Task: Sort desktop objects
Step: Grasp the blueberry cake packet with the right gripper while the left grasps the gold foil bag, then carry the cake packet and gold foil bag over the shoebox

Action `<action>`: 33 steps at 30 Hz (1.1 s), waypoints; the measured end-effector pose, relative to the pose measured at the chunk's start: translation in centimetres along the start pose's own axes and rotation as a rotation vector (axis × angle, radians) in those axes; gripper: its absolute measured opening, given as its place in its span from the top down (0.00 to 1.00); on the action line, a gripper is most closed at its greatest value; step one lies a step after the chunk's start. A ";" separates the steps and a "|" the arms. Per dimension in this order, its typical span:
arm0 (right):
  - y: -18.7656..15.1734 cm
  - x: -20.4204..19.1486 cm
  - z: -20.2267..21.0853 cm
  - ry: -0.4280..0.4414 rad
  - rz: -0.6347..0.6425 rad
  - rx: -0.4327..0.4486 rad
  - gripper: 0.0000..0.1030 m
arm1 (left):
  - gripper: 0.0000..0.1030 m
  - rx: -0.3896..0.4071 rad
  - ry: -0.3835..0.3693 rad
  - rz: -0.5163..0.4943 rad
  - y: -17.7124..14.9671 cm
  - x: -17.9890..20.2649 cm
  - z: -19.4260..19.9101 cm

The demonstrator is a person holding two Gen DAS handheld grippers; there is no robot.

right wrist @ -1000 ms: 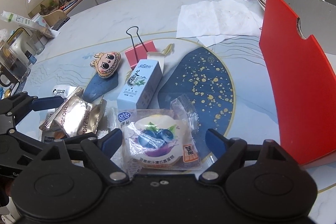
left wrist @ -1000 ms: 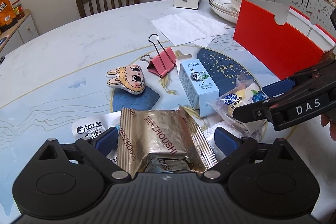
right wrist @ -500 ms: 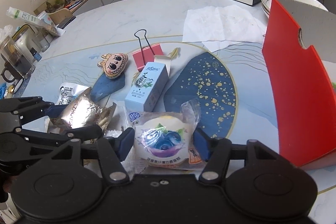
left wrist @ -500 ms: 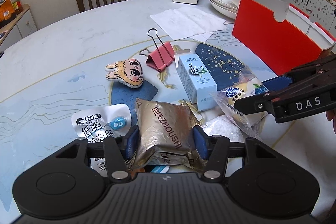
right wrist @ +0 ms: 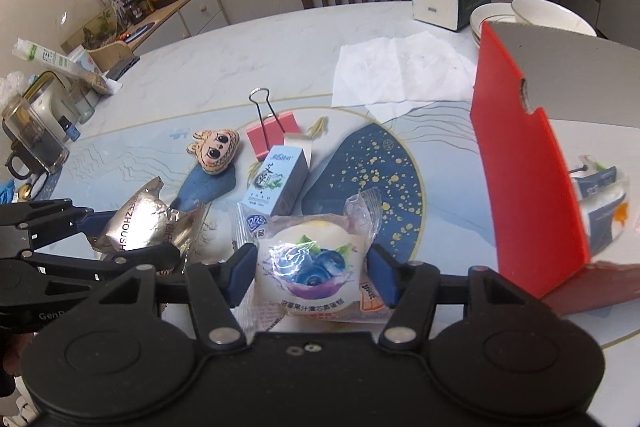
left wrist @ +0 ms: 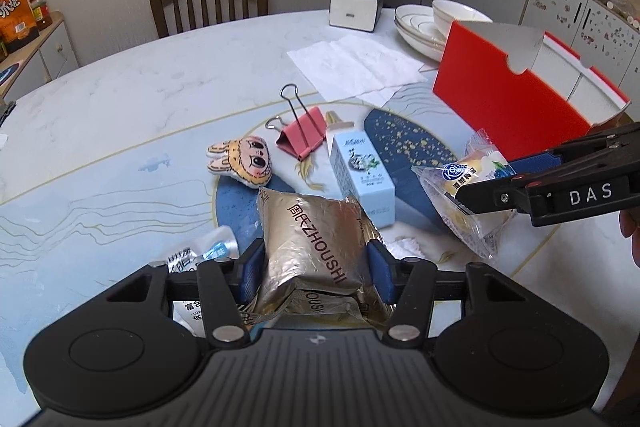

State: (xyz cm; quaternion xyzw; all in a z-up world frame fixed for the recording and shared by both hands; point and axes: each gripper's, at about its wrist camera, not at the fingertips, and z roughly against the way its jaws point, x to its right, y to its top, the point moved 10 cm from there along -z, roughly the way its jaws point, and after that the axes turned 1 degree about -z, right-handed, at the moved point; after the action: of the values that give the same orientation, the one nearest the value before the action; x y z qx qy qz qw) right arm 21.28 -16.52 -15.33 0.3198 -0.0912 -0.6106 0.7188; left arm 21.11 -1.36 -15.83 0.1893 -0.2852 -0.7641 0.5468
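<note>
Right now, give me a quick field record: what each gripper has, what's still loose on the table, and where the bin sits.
left gripper: shut on gold foil packet
right gripper: shut on blueberry cake packet
loose on table: light blue carton, pink binder clip, plush face charm, white sachet
red box: far right, open top
not sorted yet: both packets

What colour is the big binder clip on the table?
Pink, with black wire handles. The binder clip shows best in the left wrist view.

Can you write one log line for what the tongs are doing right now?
left tongs: shut on gold snack pack | right tongs: shut on blueberry cake packet
</note>
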 end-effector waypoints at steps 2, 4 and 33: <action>0.1 0.0 0.5 -0.004 0.001 0.004 0.42 | 0.48 0.007 -0.003 0.004 0.3 0.2 0.4; 0.2 0.0 1.0 -0.002 0.000 0.008 0.42 | 0.48 0.014 -0.008 0.007 0.6 0.5 0.9; 1.5 5.9 9.8 -0.039 -0.044 0.107 0.42 | 0.48 0.108 -0.104 -0.078 6.1 10.2 4.2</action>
State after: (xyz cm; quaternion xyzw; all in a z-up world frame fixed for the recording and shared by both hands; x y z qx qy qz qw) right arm 18.79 -25.34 -8.39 0.3480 -0.1304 -0.6267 0.6850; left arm 19.66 -11.43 -8.41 0.1894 -0.3463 -0.7772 0.4900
